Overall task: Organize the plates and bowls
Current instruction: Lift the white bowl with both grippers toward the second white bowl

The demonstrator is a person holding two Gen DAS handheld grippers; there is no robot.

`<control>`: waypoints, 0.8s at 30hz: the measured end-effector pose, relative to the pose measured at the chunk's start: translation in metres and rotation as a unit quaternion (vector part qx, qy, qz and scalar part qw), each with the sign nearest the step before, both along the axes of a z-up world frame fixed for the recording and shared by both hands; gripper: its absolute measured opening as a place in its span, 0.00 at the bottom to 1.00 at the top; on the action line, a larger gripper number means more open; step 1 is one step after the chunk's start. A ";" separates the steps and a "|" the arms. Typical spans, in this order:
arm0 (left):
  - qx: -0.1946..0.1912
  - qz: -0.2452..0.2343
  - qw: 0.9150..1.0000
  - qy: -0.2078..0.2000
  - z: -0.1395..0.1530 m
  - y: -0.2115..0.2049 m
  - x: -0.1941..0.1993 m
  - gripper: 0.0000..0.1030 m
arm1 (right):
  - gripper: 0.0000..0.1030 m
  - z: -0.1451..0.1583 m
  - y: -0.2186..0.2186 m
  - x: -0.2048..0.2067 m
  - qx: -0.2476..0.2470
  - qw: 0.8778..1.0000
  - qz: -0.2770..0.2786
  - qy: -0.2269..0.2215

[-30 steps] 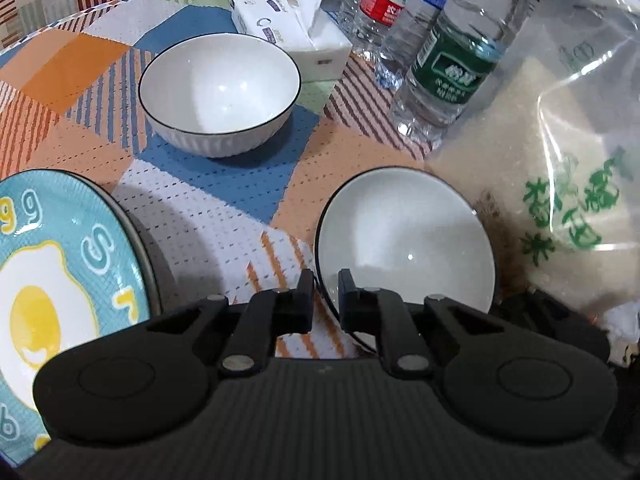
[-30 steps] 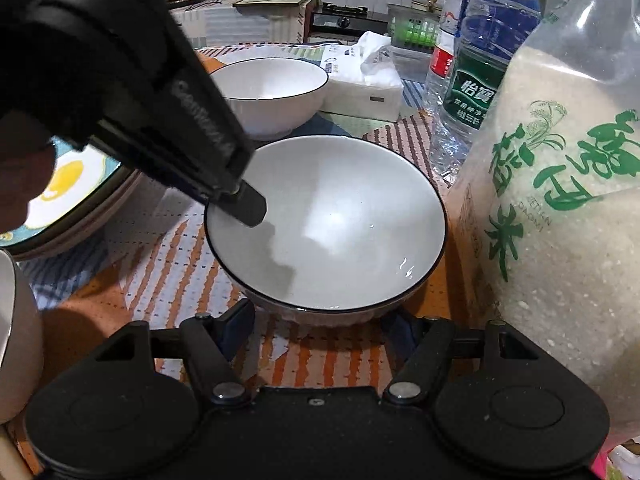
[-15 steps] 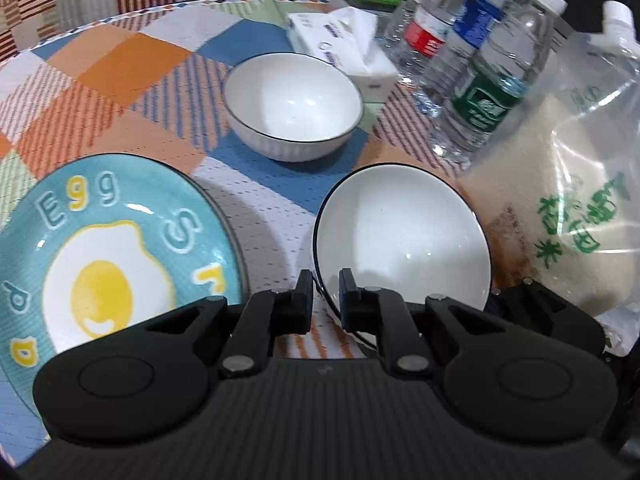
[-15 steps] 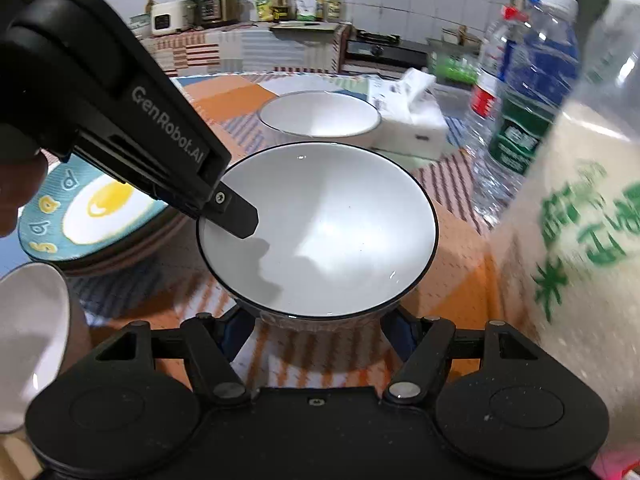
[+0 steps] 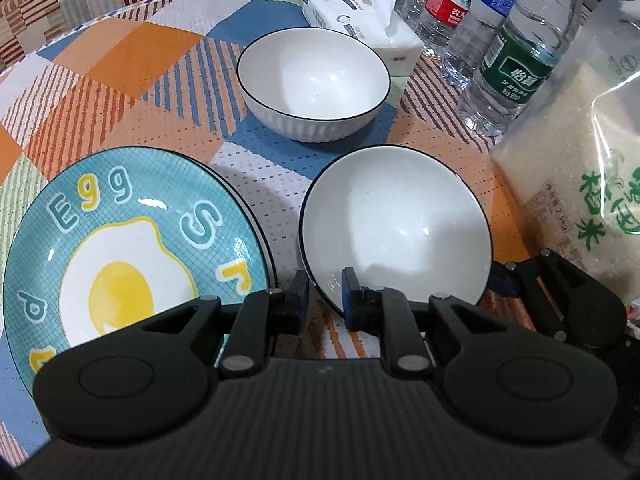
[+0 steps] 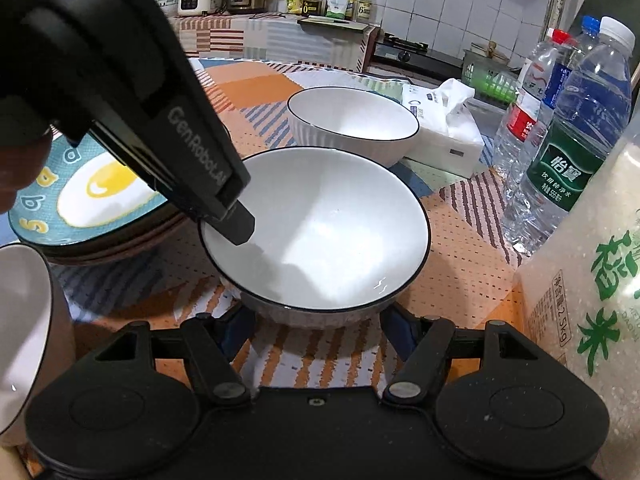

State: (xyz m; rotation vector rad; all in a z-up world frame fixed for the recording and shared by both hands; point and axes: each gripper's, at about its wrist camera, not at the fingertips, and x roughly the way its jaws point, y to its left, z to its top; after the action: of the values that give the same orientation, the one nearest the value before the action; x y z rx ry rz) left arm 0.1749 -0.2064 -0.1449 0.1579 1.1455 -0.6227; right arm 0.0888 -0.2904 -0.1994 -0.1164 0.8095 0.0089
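A white bowl with a black rim (image 5: 396,236) (image 6: 320,236) is held tilted just above the tablecloth. My left gripper (image 5: 325,294) is shut on its near-left rim, one finger inside and one outside. My right gripper (image 6: 316,320) is open, its fingers either side of the bowl's base. A second white bowl (image 5: 314,80) (image 6: 352,120) sits farther back. A blue egg plate (image 5: 120,256) (image 6: 92,192) tops a stack of plates on the left.
A tissue box (image 5: 360,16), several water bottles (image 5: 516,52) and a bag of rice (image 5: 580,184) stand at the right. Another white bowl (image 6: 20,328) is at the near left in the right wrist view. A kitchen counter lies beyond the table.
The left gripper has lifted and tilted the bowl by its rim, rising and pulling back; more of the egg plate and far bowl shows. The right gripper stays open under the bowl.
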 end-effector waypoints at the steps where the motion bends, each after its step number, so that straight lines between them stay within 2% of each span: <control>1: 0.000 0.000 1.000 0.003 0.002 0.001 -0.001 0.18 | 0.72 0.001 -0.001 -0.001 0.001 1.000 0.001 0.003; 6: -0.018 -0.007 1.000 -0.004 0.020 0.010 -0.013 0.23 | 0.72 0.012 -0.008 -0.014 0.030 1.000 -0.002 0.006; 14: -0.003 -0.043 0.999 -0.028 0.051 0.015 -0.037 0.26 | 0.72 0.045 -0.017 -0.042 0.063 0.998 -0.008 -0.022; 24: 0.003 -0.062 0.997 -0.046 0.084 0.041 -0.058 0.35 | 0.74 0.088 -0.015 -0.069 0.038 0.998 0.031 -0.042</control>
State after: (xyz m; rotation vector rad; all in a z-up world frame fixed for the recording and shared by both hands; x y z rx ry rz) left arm 0.1171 -0.1651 -0.0614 0.2611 1.0546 -0.7141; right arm 0.0203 -0.3054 -0.1109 -0.0699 0.7202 0.0930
